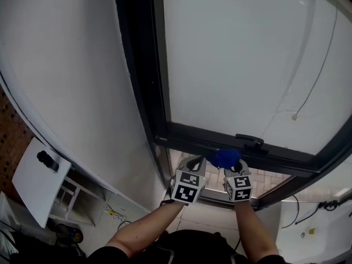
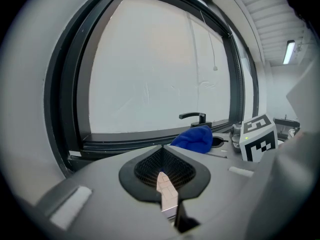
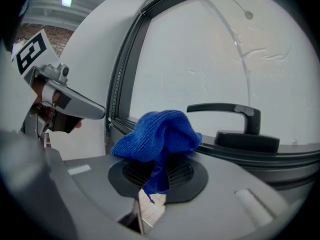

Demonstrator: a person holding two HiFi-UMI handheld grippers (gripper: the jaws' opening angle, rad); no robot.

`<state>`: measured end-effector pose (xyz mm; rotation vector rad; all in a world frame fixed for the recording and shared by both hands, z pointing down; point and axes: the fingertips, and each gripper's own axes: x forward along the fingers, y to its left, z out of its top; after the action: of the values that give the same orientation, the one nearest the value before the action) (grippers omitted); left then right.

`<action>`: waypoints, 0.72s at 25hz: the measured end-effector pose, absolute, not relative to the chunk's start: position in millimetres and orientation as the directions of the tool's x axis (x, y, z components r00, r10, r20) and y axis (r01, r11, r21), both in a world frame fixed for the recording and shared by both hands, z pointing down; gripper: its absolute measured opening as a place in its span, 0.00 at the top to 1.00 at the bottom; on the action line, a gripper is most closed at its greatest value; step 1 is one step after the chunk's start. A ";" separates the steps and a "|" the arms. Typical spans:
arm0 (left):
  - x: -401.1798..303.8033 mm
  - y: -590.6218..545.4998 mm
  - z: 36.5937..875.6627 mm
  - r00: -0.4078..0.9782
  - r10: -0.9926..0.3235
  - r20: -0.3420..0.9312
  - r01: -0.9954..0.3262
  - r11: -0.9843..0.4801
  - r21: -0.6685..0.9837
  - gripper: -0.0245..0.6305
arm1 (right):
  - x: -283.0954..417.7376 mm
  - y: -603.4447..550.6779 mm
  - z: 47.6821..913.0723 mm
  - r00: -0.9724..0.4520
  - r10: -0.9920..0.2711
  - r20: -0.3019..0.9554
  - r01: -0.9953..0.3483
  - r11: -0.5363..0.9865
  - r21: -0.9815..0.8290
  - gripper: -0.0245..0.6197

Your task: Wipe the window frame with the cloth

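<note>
a white wall [image 1: 66,65] curves down the left. beside it, milky glass [image 1: 242,54] sits in the dark frame [image 1: 137,65]. the frame's top and right side are cut off in the head view, and nothing behind the pane can be made out. the left gripper [image 2: 162,150] is closed on nothing, with only a sliver of tiled floor [image 1: 269,176] showing under its jaws (it hangs just left of the other one). the right gripper [image 3: 159,169] is clamped on the cloth [image 3: 157,134], a deep blue, ribbed bundle bunched over the jaw tips. the cloth sits at the frame's bottom rail, near the black handle [image 3: 225,109]. i cannot tell whether the cloth touches the rail.
</note>
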<state>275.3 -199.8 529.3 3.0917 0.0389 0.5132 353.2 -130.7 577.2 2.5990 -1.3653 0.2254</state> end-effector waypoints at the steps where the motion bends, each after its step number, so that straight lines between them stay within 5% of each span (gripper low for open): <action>1: 278.7 -194.4 528.4 0.946 0.025 0.324 0.022 -1.000 0.012 0.97 | 355.6 -125.6 577.0 0.559 -0.799 0.222 -0.828 -0.550 0.105 0.86; 18: 328.9 -89.4 529.2 0.944 0.060 0.325 0.061 -0.998 0.008 0.97 | 402.1 3.4 579.7 0.603 -0.775 0.190 -0.796 -0.601 0.073 0.86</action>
<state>328.9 -89.4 529.2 3.0994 0.0969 0.5179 402.1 3.4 579.7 2.6759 -1.3205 0.2084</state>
